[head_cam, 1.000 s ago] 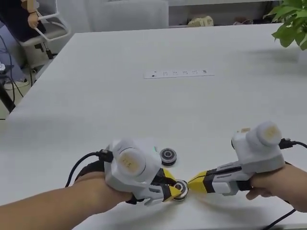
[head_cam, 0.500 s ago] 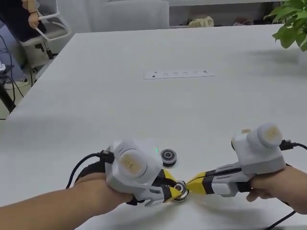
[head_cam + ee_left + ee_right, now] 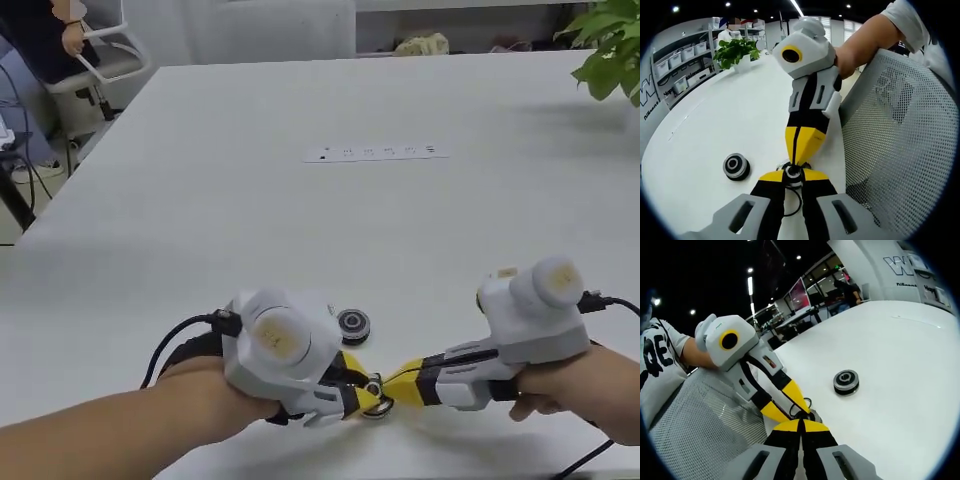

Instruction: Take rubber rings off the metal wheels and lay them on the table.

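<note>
Between left gripper and right gripper, metal wheel largely hidden

loose wheel on table, socket strip far behind

White table, one black-ringed wheel, socket strip

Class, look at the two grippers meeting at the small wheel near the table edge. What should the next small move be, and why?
Probably draw the right gripper gently away from the left gripper. The left gripper is shut on the metal wheel. The right one's jaws are closed against it, seemingly pinching the rubber ring, whose thin black loop hangs loose beside the wheel.
</note>
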Motion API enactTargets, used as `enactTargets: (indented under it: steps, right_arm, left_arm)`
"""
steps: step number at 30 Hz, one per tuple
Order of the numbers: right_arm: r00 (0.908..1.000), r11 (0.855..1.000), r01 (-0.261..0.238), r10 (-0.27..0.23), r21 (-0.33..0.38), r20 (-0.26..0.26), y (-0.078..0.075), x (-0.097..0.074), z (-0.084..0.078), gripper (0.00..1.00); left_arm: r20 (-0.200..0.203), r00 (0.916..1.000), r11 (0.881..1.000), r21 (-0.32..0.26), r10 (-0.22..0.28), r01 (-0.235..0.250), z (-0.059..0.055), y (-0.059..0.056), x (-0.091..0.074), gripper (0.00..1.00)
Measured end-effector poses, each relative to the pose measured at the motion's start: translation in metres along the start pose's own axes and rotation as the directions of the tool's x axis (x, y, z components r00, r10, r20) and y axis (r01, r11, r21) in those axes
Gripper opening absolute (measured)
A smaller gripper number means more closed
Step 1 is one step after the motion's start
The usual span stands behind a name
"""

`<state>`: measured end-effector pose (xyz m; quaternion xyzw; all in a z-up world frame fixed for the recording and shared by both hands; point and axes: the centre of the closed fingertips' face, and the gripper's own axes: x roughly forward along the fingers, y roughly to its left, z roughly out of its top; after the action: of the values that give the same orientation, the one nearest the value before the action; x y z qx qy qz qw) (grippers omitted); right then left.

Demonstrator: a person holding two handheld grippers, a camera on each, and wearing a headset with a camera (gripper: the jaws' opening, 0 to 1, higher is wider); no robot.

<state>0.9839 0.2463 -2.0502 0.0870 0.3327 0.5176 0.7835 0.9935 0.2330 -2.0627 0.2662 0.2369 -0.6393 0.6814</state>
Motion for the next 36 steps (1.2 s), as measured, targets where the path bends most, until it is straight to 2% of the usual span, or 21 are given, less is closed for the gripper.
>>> enactTargets:
  steps: [2,4,14,24,28,36]
  right_arm:
    - [0.9985,0.997,0.035,-0.038,-0.071,-0.041,-0.003,0.000,-0.002,0.00]
    - [0.9990,0.998,0.037,-0.038,-0.047,-0.022,-0.005,0.001,0.000,0.00]
    - [0.9973,0.995,0.068,-0.070,-0.078,-0.022,-0.015,-0.003,-0.002,0.00]
    - [0.9973,0.993,0.067,-0.070,-0.095,-0.023,-0.016,-0.003,-0.003,0.00]
    - [0.9976,0.993,0.063,-0.065,-0.097,-0.024,-0.015,-0.003,-0.003,0.00]
    - [0.9978,0.993,0.064,-0.065,-0.099,-0.011,-0.014,-0.004,0.001,0.00]
  left_arm:
    - [0.000,1.0000,1.000,0.004,0.002,-0.002,0.001,0.000,0.000,0.07]
    - [0.004,1.0000,1.000,-0.002,0.000,0.000,0.001,0.000,0.000,0.07]
    - [0.014,0.9999,1.000,-0.002,-0.003,0.003,0.001,-0.001,-0.001,0.07]
    - [0.004,0.9997,0.999,0.042,-0.023,0.023,0.001,-0.002,-0.003,0.08]
    - [-0.010,0.9991,0.998,0.056,-0.041,0.041,-0.001,-0.005,-0.006,0.12]
    - [0.015,0.9983,0.997,0.050,-0.056,0.056,0.007,-0.008,-0.015,0.19]
